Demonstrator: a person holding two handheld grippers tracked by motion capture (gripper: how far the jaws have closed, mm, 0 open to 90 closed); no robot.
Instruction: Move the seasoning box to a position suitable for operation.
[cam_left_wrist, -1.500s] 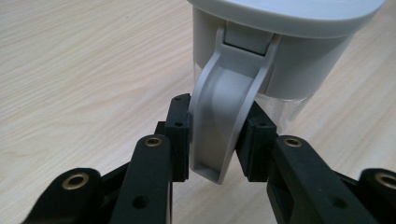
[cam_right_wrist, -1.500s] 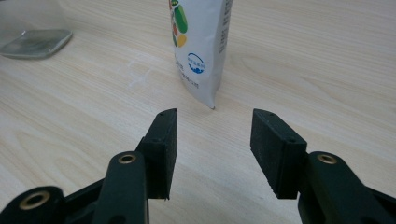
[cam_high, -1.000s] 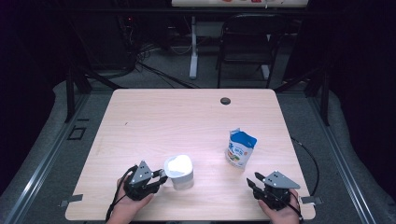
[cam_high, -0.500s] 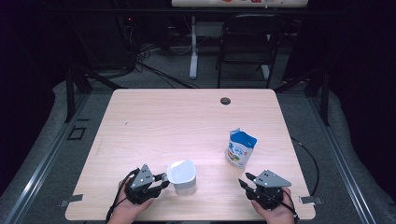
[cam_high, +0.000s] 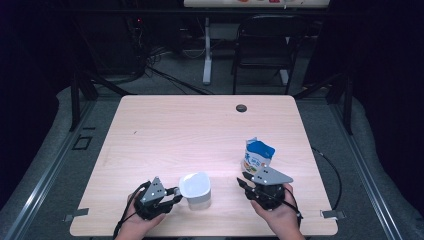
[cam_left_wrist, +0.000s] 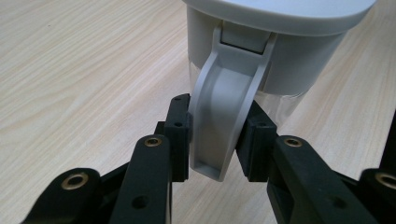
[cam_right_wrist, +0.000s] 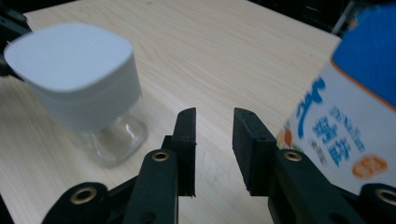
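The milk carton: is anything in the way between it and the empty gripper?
Nothing visible blocks it. The right gripper is empty, its jaws just closing on nothing, and the milk carton stands right beside it on bare table. The jug sits off to the other side, its handle clamped by the left gripper.

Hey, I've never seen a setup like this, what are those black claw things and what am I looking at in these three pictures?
A person sits at a wooden table and holds a hand tool with two black jaws in each hand. One picture looks down from above; the other two come from small cameras that ride on the tools. The left gripper has its jaws closed on the grey handle of a glass jug with a white lid. The right gripper holds nothing: its jaws, which have just been closing, stand apart over bare table. Beside it stands a blue and white carton.
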